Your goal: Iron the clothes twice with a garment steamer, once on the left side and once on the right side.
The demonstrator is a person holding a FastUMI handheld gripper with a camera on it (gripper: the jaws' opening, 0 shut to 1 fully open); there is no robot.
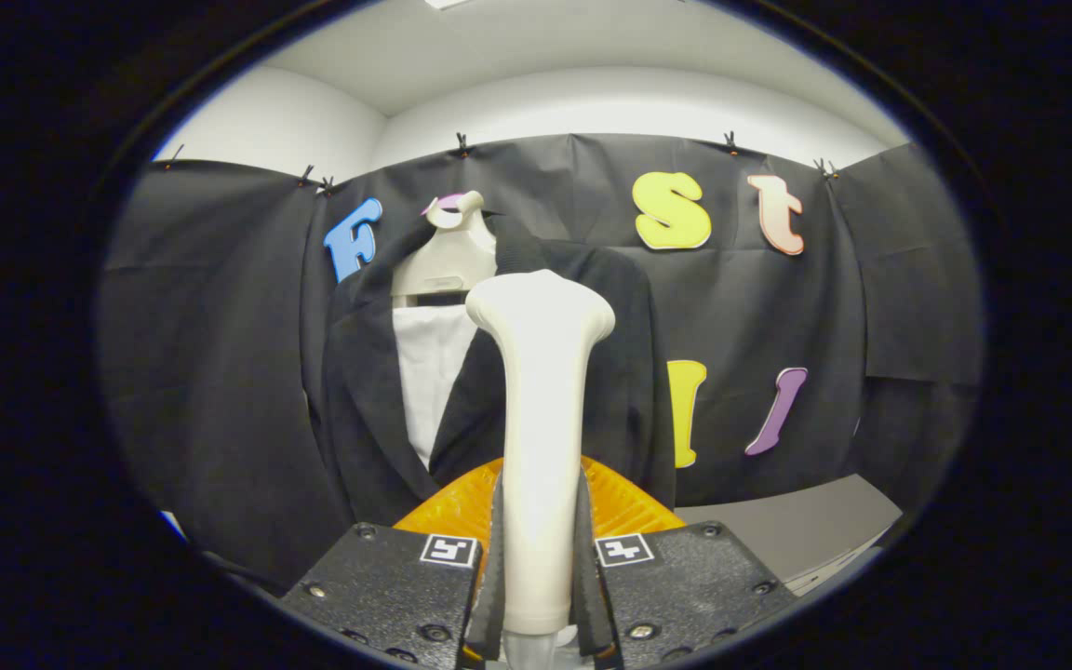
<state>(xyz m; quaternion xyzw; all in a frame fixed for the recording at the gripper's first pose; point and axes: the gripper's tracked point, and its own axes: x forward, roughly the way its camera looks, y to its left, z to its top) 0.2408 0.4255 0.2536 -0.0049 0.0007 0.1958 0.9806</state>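
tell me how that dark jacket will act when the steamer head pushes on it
The dark jacket probably gives and swings, since it hangs loose from a hanger. Its fabric looks soft, so likely floppy. The gripper is shut on the steamer.

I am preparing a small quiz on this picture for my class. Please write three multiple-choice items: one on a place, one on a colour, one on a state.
1. Where does the steamer stand?
A. between the two fingers of the claw
B. lying on the grey table
C. hanging on the hanger

2. What colour is the jacket?
A. white
B. orange
C. dark

3. How is the claw?
A. wide open, holding nothing
B. shut on the steamer
C. shut on a sleeve

Answers:
1. A: its handle rises upright from between the fingers.
2. C: the cloth is dark, with a white shirt showing in the opening.
3. B: both fingers press on the sides of the handle.
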